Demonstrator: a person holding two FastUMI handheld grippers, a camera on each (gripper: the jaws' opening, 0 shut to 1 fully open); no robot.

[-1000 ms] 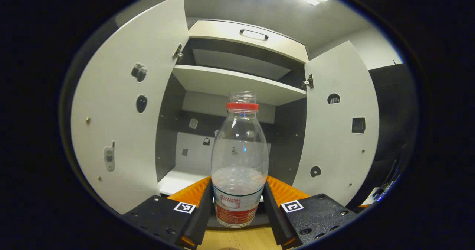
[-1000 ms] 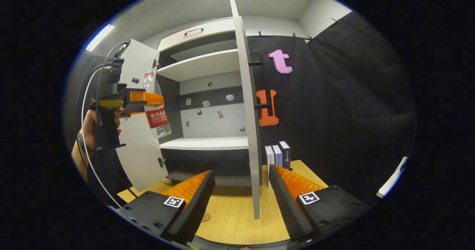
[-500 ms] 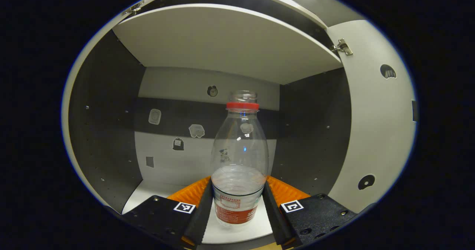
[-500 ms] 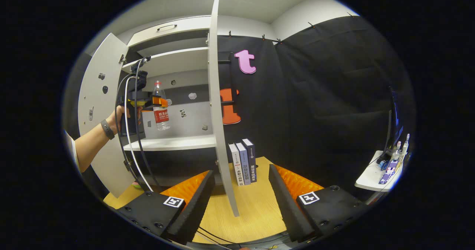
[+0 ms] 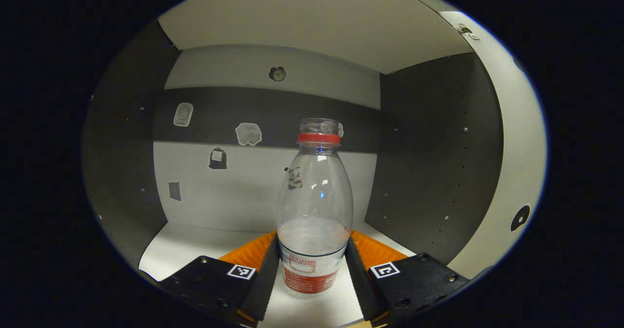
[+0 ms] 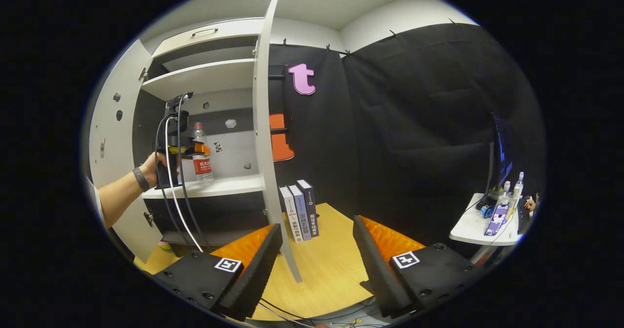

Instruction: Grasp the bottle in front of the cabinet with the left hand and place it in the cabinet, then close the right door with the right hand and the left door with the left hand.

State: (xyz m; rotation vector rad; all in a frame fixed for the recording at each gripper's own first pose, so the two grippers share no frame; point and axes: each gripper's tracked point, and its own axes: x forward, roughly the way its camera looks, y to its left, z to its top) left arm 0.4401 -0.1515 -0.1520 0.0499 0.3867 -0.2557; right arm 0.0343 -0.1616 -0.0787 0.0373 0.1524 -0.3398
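Note:
A clear plastic bottle [image 5: 314, 206] with a red neck ring and red label stands upright between my left gripper's [image 5: 312, 274] fingers, which are shut on its lower body. It is inside the cabinet, just above or on the white lower shelf [image 5: 195, 245]; contact is hard to tell. In the right gripper view the bottle [image 6: 200, 153] sits in the left gripper [image 6: 187, 148], held by a hand [image 6: 148, 169] over the shelf [image 6: 214, 187]. My right gripper [image 6: 317, 260] is open, apart from the right door [image 6: 265, 138], whose edge faces it.
The left door [image 6: 105, 123] stands open beside the arm. Three books [image 6: 300, 211] stand on the wooden table [image 6: 326, 269] right of the right door. A white side table [image 6: 480, 223] with small items is at far right. Cables hang from the left gripper.
The left gripper carried the bottle deeper into the cabinet and lower toward the shelf. The right gripper's view swung slightly right; its jaws stayed open.

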